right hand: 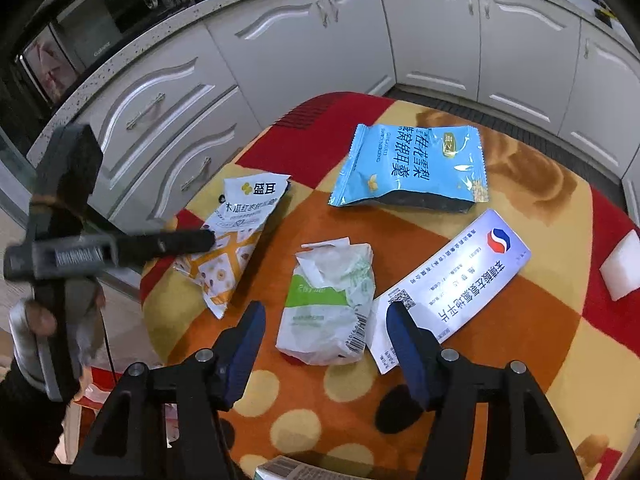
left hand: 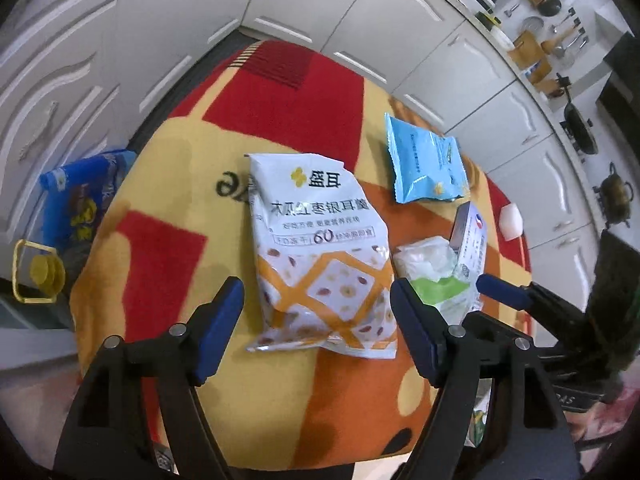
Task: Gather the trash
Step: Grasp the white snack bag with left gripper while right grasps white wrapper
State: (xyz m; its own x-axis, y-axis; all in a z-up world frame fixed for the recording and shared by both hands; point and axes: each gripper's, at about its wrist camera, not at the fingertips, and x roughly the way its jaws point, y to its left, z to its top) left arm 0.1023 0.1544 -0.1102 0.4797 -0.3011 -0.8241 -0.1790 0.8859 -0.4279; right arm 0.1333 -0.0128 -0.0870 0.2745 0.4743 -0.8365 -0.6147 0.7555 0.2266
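Observation:
Trash lies on a round table with a red, orange and yellow cloth (left hand: 168,216). A white and orange snack bag (left hand: 320,256) lies flat between the fingers of my open left gripper (left hand: 316,300); it also shows in the right wrist view (right hand: 236,232). A crumpled white and green wrapper (right hand: 328,304) lies between the fingers of my open right gripper (right hand: 326,320). A light blue snack bag (right hand: 412,168) lies farther back. A white medicine box (right hand: 452,288) lies right of the wrapper. The left gripper (right hand: 200,240) hovers over the white bag.
A white foam block (right hand: 622,264) sits at the table's right edge. White kitchen cabinets (right hand: 280,48) surround the table. A blue bag (left hand: 84,196) and a yellow-capped bottle (left hand: 44,274) stand on the floor at left. A box corner (right hand: 296,472) shows at the near edge.

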